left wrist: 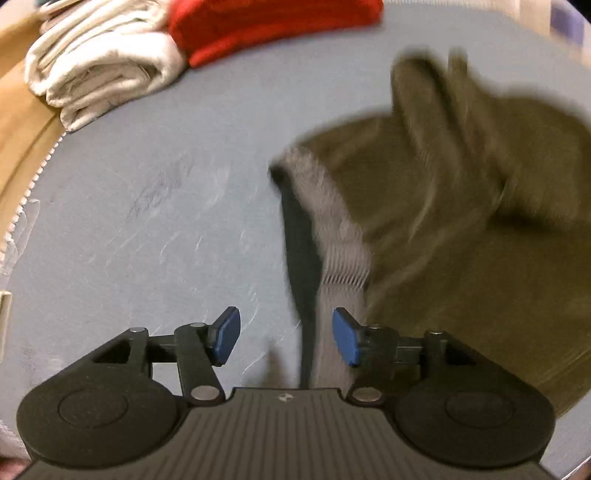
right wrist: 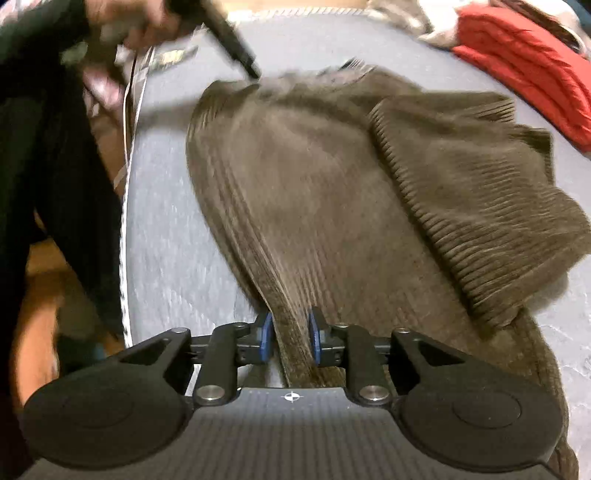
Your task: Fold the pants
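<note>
Olive-brown corduroy pants lie rumpled on a blue-grey table. In the left wrist view their grey ribbed waistband runs down between the blue pads of my left gripper. That gripper is open: the left pad stands well clear of the cloth and the right pad is at its edge. In the right wrist view the pants spread out ahead with one part folded over at the right. My right gripper is shut on a raised fold of their near edge.
A folded white cloth and a red cloth lie at the table's far side. In the right wrist view a person's dark sleeve fills the left, a blurred hand is at the top, and the red cloth sits far right.
</note>
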`<state>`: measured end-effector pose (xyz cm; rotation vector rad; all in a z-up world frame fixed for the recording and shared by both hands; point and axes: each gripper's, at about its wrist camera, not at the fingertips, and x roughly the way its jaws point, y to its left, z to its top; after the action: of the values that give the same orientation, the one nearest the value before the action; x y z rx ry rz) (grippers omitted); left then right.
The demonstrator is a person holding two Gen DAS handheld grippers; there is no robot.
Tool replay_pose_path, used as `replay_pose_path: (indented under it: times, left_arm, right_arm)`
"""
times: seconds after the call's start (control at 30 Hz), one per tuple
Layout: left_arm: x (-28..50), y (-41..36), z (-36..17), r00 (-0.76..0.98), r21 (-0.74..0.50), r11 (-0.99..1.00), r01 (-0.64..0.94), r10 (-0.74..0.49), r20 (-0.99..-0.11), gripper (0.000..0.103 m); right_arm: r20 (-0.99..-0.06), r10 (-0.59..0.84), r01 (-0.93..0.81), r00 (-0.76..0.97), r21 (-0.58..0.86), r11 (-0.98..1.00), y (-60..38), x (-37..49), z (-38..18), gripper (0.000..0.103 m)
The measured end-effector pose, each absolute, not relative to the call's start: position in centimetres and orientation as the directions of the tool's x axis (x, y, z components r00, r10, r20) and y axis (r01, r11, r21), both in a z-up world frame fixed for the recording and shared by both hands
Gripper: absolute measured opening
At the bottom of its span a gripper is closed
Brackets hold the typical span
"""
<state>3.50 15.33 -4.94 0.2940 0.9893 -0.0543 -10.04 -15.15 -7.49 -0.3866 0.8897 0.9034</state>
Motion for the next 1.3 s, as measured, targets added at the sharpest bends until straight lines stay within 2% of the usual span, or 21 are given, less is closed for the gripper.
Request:
replay_pose_path:
  times: [0.03,0.07,0.1,0.17,0.23,0.3,0.5,0.73,0.77,0.8,0.83,0.87,0.9,1.0,1.1,1.23,1.3]
  left_arm:
    - [3.5,15.4,-4.1,0.568,0.158,0.974,0.164,0.038,-0.822,0.061]
    - [3.6,15.1,-3.5,0.580,0.114,0.981,0.156,0.003,-0.815,0.061]
    - [3.7,14.7,-3.0,0.592,0.089,0.985,0.148,-0.016,-0.806,0.061]
    - [3.9,13.4,-2.1,0.616,0.065,0.990,0.128,-0.029,-0.787,0.051]
    - [4.4,12.1,-1.7,0.632,0.011,0.993,0.119,-0.067,-0.772,0.021]
    - [5.0,10.6,-1.6,0.641,-0.061,0.991,0.117,-0.123,-0.757,0.006]
    - [6.6,5.5,-2.0,0.644,-0.104,0.981,0.165,-0.187,-0.742,0.003]
    - [8.5,2.3,-4.2,0.611,-0.080,0.971,0.226,-0.205,-0.764,0.004]
    - [8.7,2.2,-4.4,0.607,-0.080,0.971,0.226,-0.205,-0.768,0.004]
    - [8.9,2.5,-4.7,0.603,-0.082,0.971,0.226,-0.206,-0.771,0.004]
    - [8.9,2.8,-4.7,0.601,-0.084,0.971,0.223,-0.205,-0.772,0.005]
    - [9.1,2.9,-4.8,0.601,-0.085,0.972,0.220,-0.204,-0.773,0.005]
    - [9.3,3.0,-4.8,0.601,-0.085,0.973,0.217,-0.201,-0.774,0.005]
    - [9.5,3.5,-4.7,0.597,-0.093,0.974,0.205,-0.200,-0.777,0.005]
    - [9.6,3.7,-4.5,0.595,-0.104,0.975,0.197,-0.203,-0.778,0.005]
    - [9.6,3.6,-4.4,0.598,-0.108,0.975,0.195,-0.205,-0.775,0.005]
    - [9.7,3.6,-4.3,0.598,-0.109,0.975,0.194,-0.205,-0.775,0.005]
  right_arm:
    - [-0.775,0.530,-0.787,0.343,0.071,0.613,-16.2,-9.4,-6.6,0.036]
    - [-0.742,0.541,-0.754,0.396,0.073,0.652,-17.1,-8.8,-5.7,0.051]
    - [-0.710,0.539,-0.713,0.453,0.074,0.697,-17.9,-8.2,-5.0,0.060]
    - [-0.664,0.513,-0.610,0.544,0.107,0.785,-19.7,-6.2,-4.1,0.062]
    - [-0.633,0.462,-0.487,0.621,0.150,0.860,-21.3,-4.1,-3.7,0.062]
    - [-0.615,0.413,-0.368,0.672,0.207,0.907,-22.8,-2.2,-3.7,0.062]
    - [-0.608,0.303,0.012,0.734,0.458,0.889,-26.6,2.6,-6.5,0.062]
    - [-0.647,0.245,0.156,0.722,0.498,0.853,-26.5,6.4,-9.9,0.062]
    - [-0.650,0.239,0.163,0.722,0.495,0.854,-26.5,6.7,-10.0,0.057]
    - [-0.649,0.236,0.163,0.724,0.492,0.855,-26.3,6.8,-10.2,0.045]
    - [-0.645,0.243,0.152,0.725,0.495,0.856,-26.3,7.1,-10.3,0.038]
    - [-0.641,0.255,0.138,0.724,0.497,0.857,-26.2,7.9,-10.6,0.023]
    - [-0.636,0.264,0.119,0.725,0.494,0.862,-26.2,8.1,-10.6,0.015]
    - [-0.613,0.284,0.044,0.737,0.463,0.885,-25.7,8.5,-10.4,0.010]
    - [-0.548,0.336,-0.013,0.766,0.509,0.861,-26.2,8.2,-8.9,0.008]
    - [-0.386,0.339,-0.041,0.858,0.606,0.795,-29.0,7.1,-5.5,0.007]
    - [-0.274,0.229,-0.005,0.934,0.632,0.775,-31.3,5.4,-3.6,0.007]
